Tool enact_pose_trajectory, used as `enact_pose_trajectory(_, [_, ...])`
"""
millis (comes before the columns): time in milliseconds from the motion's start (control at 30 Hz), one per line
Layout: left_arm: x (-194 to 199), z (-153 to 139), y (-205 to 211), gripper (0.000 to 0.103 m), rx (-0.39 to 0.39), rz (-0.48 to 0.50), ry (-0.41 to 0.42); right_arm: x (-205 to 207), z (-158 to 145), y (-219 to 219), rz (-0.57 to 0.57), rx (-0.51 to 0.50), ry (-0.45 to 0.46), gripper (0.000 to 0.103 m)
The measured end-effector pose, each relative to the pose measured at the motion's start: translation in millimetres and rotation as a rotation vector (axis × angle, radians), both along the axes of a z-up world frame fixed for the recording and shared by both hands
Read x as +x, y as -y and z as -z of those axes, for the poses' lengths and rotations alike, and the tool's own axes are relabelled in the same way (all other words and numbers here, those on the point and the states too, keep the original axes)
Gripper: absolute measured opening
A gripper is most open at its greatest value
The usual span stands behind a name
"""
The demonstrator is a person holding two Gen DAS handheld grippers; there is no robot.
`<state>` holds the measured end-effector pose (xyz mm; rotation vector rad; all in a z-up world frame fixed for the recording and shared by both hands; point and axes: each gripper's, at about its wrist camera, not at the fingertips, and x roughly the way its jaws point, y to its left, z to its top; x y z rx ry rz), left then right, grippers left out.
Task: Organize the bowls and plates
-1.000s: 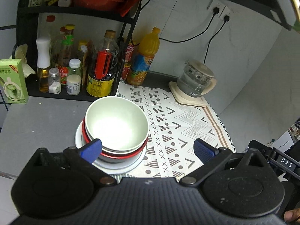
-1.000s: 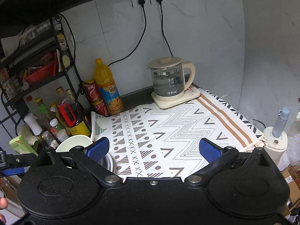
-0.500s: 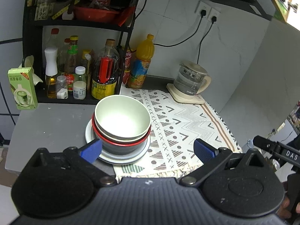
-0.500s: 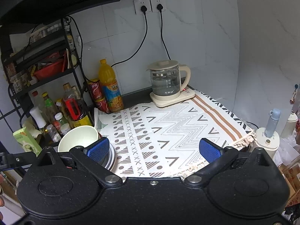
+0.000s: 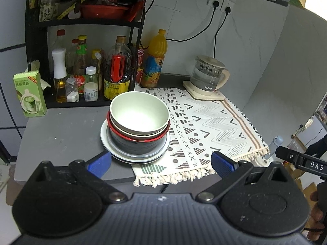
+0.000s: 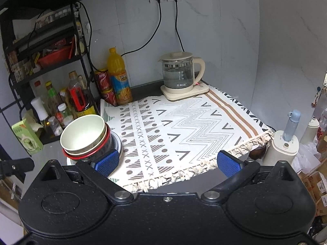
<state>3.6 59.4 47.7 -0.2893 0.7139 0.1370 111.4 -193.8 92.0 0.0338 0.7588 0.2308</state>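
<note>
Both cameras have pulled back and up from the stack since the earlier frames; the dishes look smaller and more of the desk [image 5: 61,134] front edge shows. Nothing on the desk itself has shifted.

Left hand-held gripper [image 5: 160,163] spread wide, nothing between its blue pads, hanging in front of the stack. Right hand-held gripper [image 6: 167,163] likewise wide and empty, stack off to its left.

Stack sits at the left edge of the patterned cloth [image 5: 204,126], half on bare desk, just in front of the bottle rack [image 5: 40,47]. Nested largest-at-bottom so it stands steady: white plate [image 5: 106,143] as base, dark bowl [image 5: 137,146] on it, red-rimmed bowl [image 5: 161,135] inside, pale green bowl [image 5: 139,116] on top.

Count: plates look like two (a second rim shows), can't be sure. Bowls: three or four, a beige rim under the green one is unclear.

Rest of the cloth is bare apart from the kettle [image 6: 179,77] at the back; judged done, or nearly so
</note>
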Motion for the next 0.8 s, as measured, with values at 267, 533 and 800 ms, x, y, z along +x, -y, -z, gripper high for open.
enact_pose_trajectory(267, [-6.4, 3.7, 0.5, 0.103, 0.011, 0.001, -0.014, -6.6, 2.2, -1.7, -0.037, -0.016, -0.008, 0.103])
enact_pose_trajectory(533, [-7.7, 7.3, -0.5, 0.103, 0.003, -0.005, -0.017, -13.1, 4.5, -5.2, -0.059, -0.044, -0.018, 0.103])
enact_pose_trajectory(800, [-10.0, 5.9, 0.6, 0.103, 0.014, -0.003, -0.012, -17.0, 5.2, -3.2, -0.058, -0.041, -0.026, 0.103])
